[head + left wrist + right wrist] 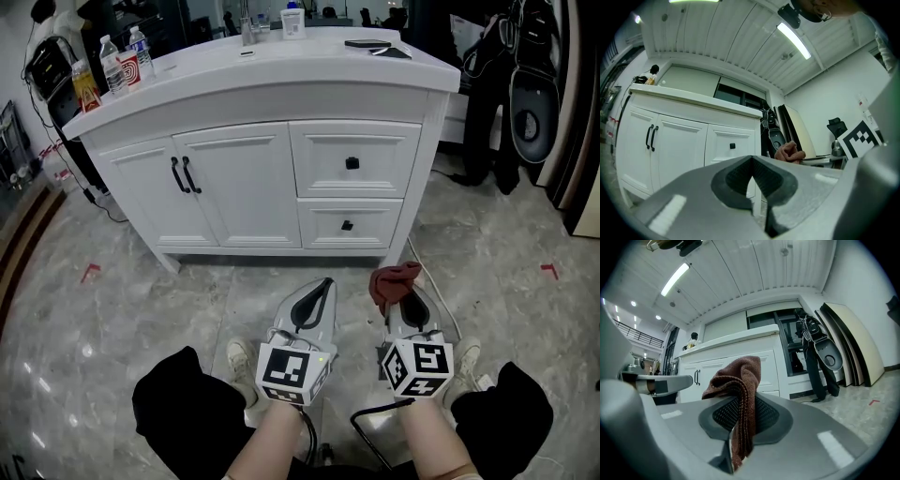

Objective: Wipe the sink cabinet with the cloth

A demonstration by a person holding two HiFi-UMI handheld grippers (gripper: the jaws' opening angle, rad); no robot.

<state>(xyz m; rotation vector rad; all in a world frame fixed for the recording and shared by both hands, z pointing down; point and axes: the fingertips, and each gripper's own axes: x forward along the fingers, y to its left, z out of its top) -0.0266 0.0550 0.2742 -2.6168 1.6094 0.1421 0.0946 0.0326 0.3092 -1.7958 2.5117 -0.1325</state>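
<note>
- Right gripper [409, 302] clamps a crumpled reddish-brown cloth [392, 279] in front of the white wooden sink cabinet [246, 192].
- Left gripper [322, 291]: jaws together, empty, before that cabinet.

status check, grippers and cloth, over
Left gripper shut, empty. Right gripper shut on the cloth. Sink cabinet ahead, cloth not on it yet. Nothing in the way.

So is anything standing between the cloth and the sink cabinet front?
Nothing visible does. The cloth, clamped in the right tongs, faces the sink cabinet across the floor.
</note>
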